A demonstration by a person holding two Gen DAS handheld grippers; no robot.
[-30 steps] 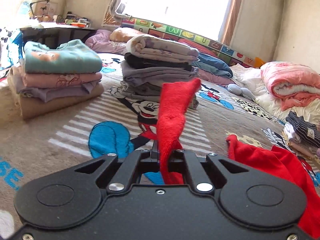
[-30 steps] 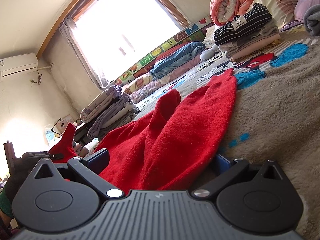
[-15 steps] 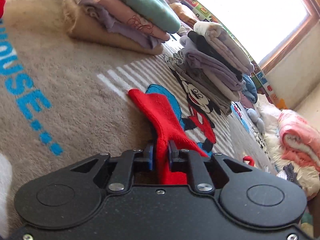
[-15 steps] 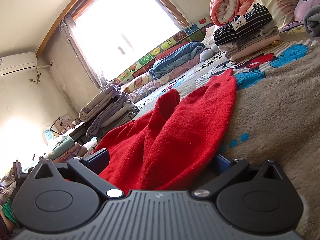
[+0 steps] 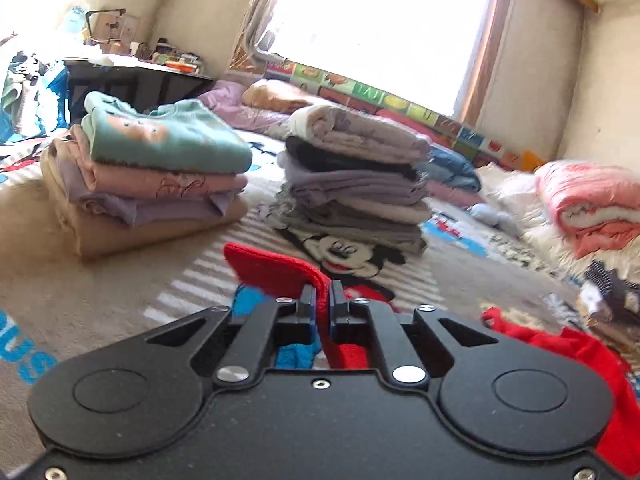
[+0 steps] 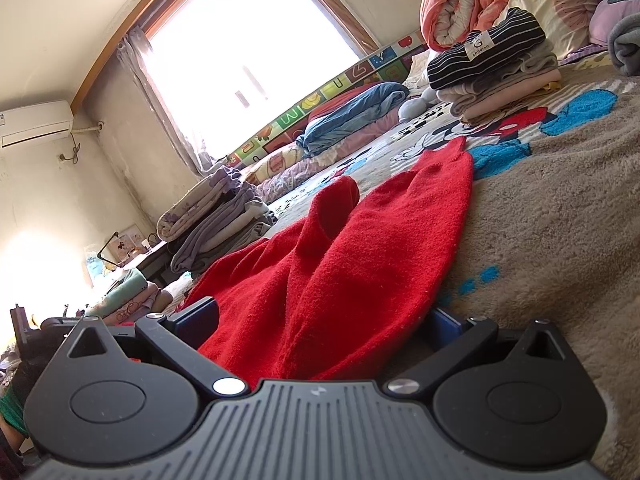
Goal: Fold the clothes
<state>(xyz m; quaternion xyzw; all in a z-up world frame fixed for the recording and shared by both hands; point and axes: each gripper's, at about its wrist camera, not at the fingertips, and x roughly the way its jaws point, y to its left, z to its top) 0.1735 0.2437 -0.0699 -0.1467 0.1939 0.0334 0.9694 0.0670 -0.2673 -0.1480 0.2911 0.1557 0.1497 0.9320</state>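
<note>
Red garment [image 6: 340,264], one piece, sprawls on the near blanket [image 6: 560,216]. Our left gripper [image 5: 320,300] pinches one red corner tight; our right gripper [image 6: 324,312] stands wide, cloth lying between its jaws, unpinched. We count three folded stacks [image 5: 152,176] [image 5: 356,184] [image 6: 496,64] far off, bare blanket between.

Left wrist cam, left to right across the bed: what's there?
Pile topped by a green top → grey pile → blue bedding → pink quilt → striped clothes.
</note>
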